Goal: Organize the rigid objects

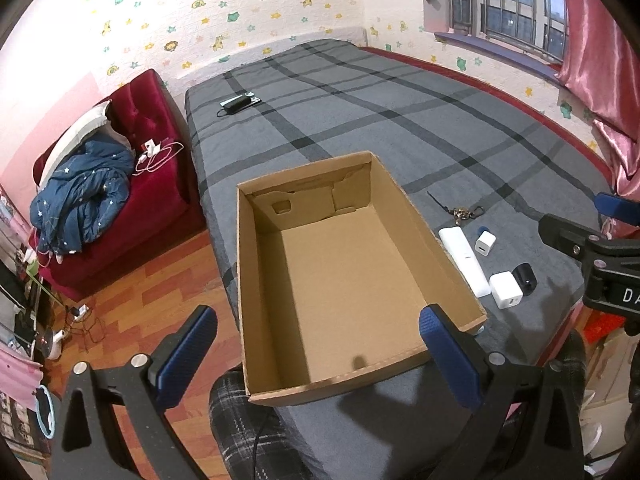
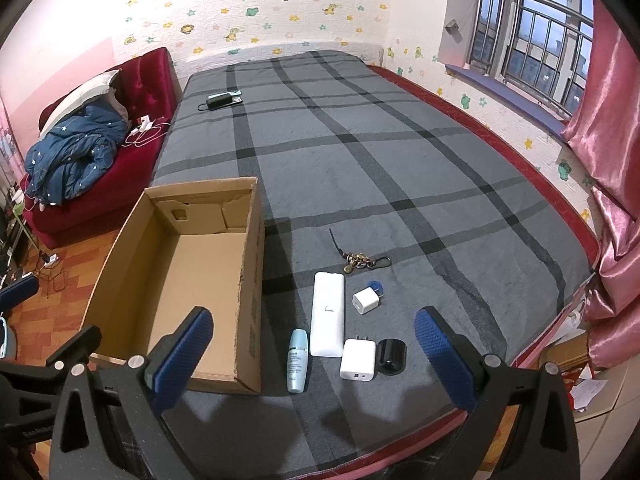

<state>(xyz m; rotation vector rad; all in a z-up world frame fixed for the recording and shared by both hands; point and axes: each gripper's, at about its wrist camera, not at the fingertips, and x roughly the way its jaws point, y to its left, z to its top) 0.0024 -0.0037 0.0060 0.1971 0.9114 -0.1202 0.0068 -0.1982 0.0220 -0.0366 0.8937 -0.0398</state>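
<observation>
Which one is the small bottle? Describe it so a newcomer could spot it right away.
Start at the open cardboard box on the grey plaid bed. Just to the right of the box's near corner lies a pale blue bottle, next to the long white device. It is the only slim, light-blue cylinder; the white chargers are boxy and the black object is round.

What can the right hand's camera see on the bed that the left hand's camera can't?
Only the right wrist view shows the pale blue bottle lying beside the cardboard box; in the left view the box wall hides it.

Only the left wrist view shows the whole bare box floor from above.

Both show the long white device, two white chargers, the black round thing, the keychain, and open grippers: the right gripper and the left gripper.
</observation>
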